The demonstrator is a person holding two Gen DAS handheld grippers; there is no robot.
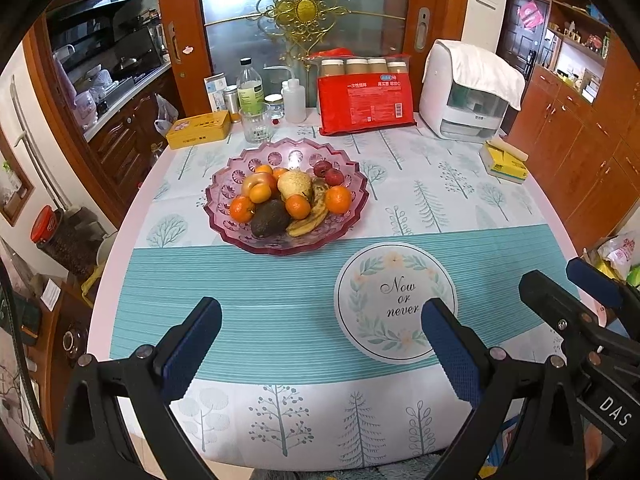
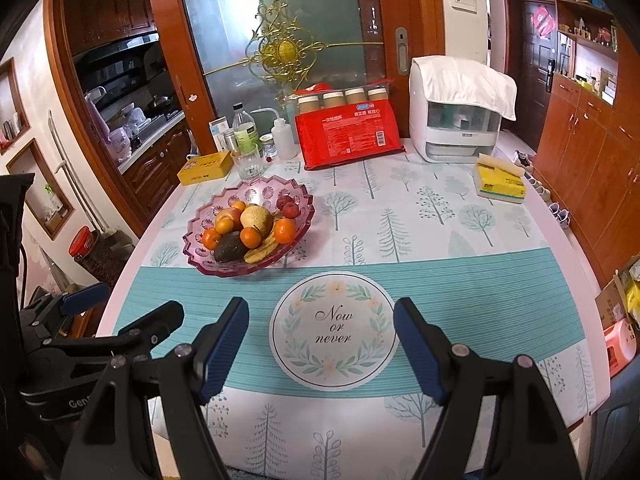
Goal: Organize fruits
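Observation:
A pink glass fruit bowl (image 1: 224, 184) (image 2: 296, 204) stands on the table, left of centre. It holds several oranges (image 1: 338, 199), an avocado (image 1: 269, 218) (image 2: 229, 247), a banana (image 1: 310, 222), a pale pear (image 1: 295, 184) (image 2: 257, 217), an apple (image 1: 256, 181) and small red fruits (image 1: 329, 173). My left gripper (image 1: 320, 332) is open and empty, low over the near table edge, well short of the bowl. My right gripper (image 2: 322, 334) is open and empty, over the round "Now or never" print (image 2: 334, 330). Each gripper shows at the side of the other's view.
At the table's back stand a yellow tin (image 1: 199, 129), a glass (image 1: 256, 122), bottles (image 1: 250, 86), a red cup pack (image 1: 365, 104) and a white appliance (image 1: 468, 92). A yellow tissue pack (image 1: 505, 162) lies at right. The patterned cloth (image 1: 280, 296) covers the table.

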